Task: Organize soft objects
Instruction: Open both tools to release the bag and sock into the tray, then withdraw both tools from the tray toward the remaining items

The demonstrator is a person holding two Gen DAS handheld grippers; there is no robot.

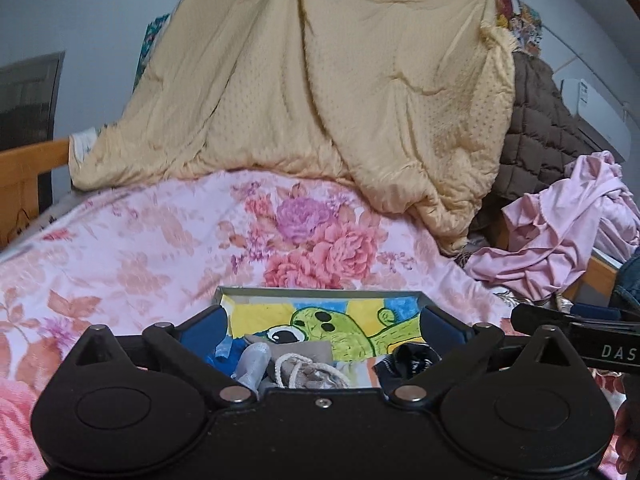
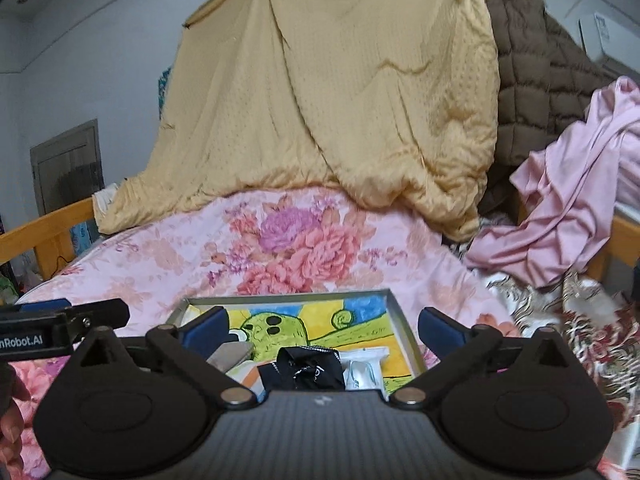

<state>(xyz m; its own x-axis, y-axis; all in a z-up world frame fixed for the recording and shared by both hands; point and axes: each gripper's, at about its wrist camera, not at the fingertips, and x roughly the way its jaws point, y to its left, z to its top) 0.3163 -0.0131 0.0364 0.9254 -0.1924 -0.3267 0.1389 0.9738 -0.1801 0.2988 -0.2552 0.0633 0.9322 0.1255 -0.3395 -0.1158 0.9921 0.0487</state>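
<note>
Honestly, mostly done: small soft bits [image 1: 304, 368] sit in the tray [image 2: 404, 336] just below both wide-open, empty grippers [image 1: 324, 326] [image 2: 322, 326]; pink cloth [image 2: 568, 216] off right remains.

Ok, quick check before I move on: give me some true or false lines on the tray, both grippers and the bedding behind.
1. Both grippers stand open with nothing between their pads. True: the left gripper and the right gripper are wide open and empty.
2. The metal tray is bare inside. False: it holds a black cloth bundle, among other small items, on a frog-print liner.
3. The tray sits on the floral bedspread. True.
4. The yellow quilt lies folded flat in the tray. False: it hangs draped behind the bed.
5. A pink garment is heaped at the right. True.
</note>
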